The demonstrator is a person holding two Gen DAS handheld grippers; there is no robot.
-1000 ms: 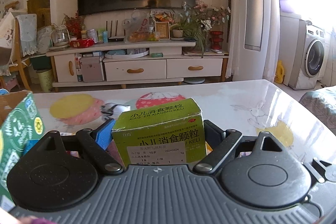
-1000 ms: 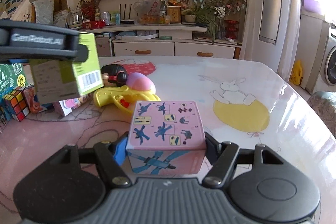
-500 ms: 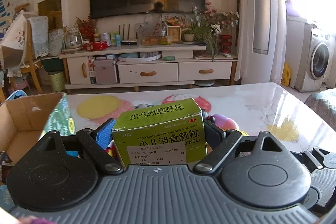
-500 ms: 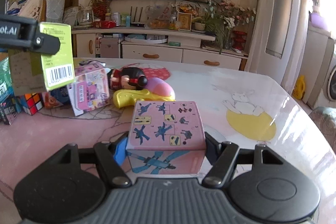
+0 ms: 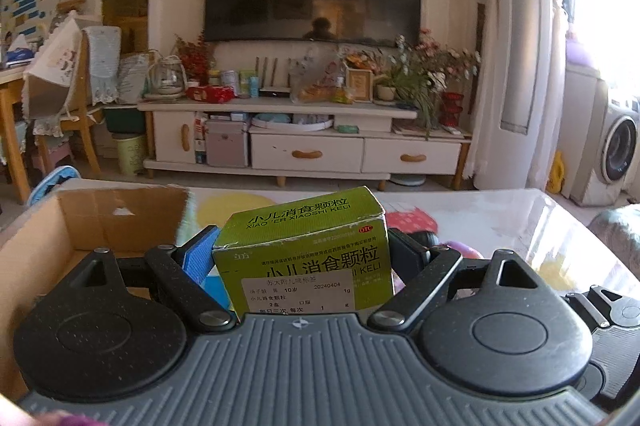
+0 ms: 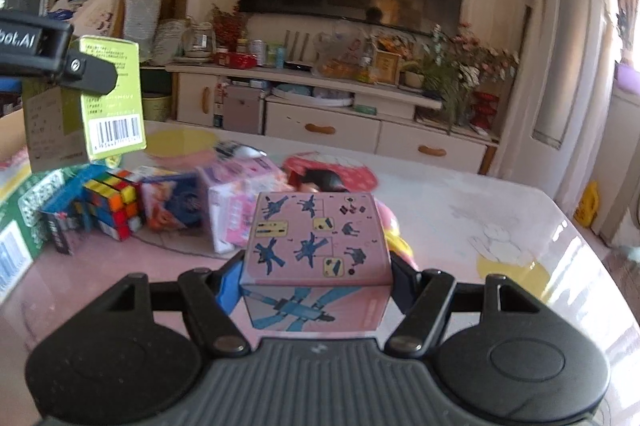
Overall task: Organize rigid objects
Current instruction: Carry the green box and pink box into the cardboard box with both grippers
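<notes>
Olive-green medicine box (image 5: 304, 246) with black lettering; pink carton (image 6: 316, 238) printed with blue figures; multicoloured puzzle cube (image 6: 114, 204); brown cardboard box (image 5: 100, 222); pink-patterned worktop (image 6: 460, 210).

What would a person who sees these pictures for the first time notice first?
First, the two boxes held up close to the cameras: the left gripper is shut on a green medicine box, and the right gripper is shut on a pink box with blue figures. Next, the open cardboard box at the left of the left wrist view, and the Rubik's cube among small cartons on the table.
</notes>
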